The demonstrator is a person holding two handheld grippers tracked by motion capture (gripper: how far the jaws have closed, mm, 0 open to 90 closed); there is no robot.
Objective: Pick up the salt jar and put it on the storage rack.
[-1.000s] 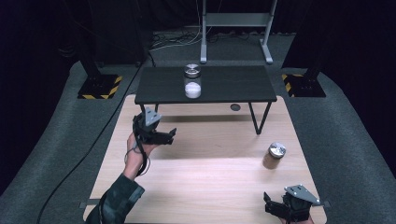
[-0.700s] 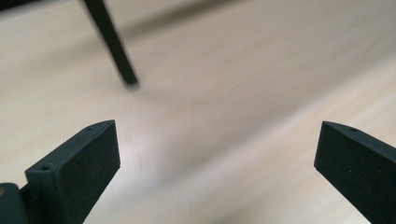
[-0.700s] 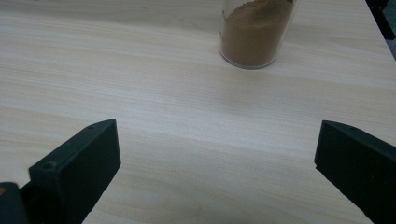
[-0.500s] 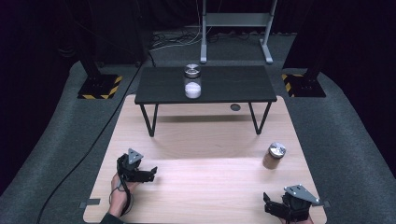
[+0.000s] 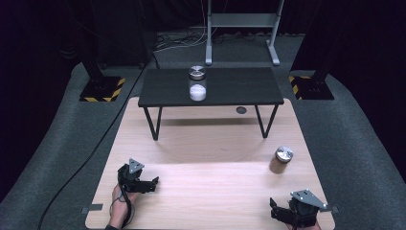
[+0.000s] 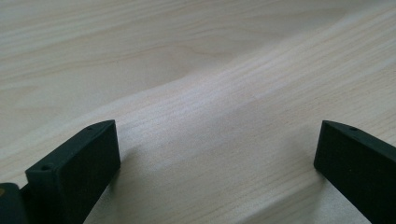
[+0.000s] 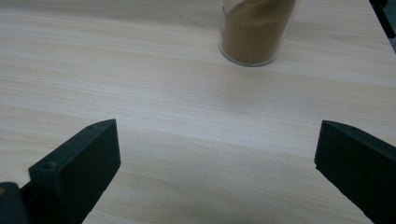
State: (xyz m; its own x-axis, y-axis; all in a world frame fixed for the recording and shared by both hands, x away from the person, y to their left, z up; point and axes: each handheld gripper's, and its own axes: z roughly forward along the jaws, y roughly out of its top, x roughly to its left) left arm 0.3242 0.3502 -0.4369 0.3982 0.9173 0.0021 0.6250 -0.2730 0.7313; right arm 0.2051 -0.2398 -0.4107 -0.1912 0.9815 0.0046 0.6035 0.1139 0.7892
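The left gripper (image 5: 143,183) rests low on the near left part of the pale wooden surface (image 5: 210,191), held in a hand (image 5: 120,195), its 2 fingers (image 6: 74,172) spread wide apart with only bare wood between them. The right gripper (image 5: 282,216) sits at the near right corner, its fingers (image 7: 77,168) likewise spread and empty, with a jar of brown powder (image 7: 254,30) standing upright ahead of it. A jar of white powder (image 5: 197,86) stands on the small black table (image 5: 239,91) at the far end.
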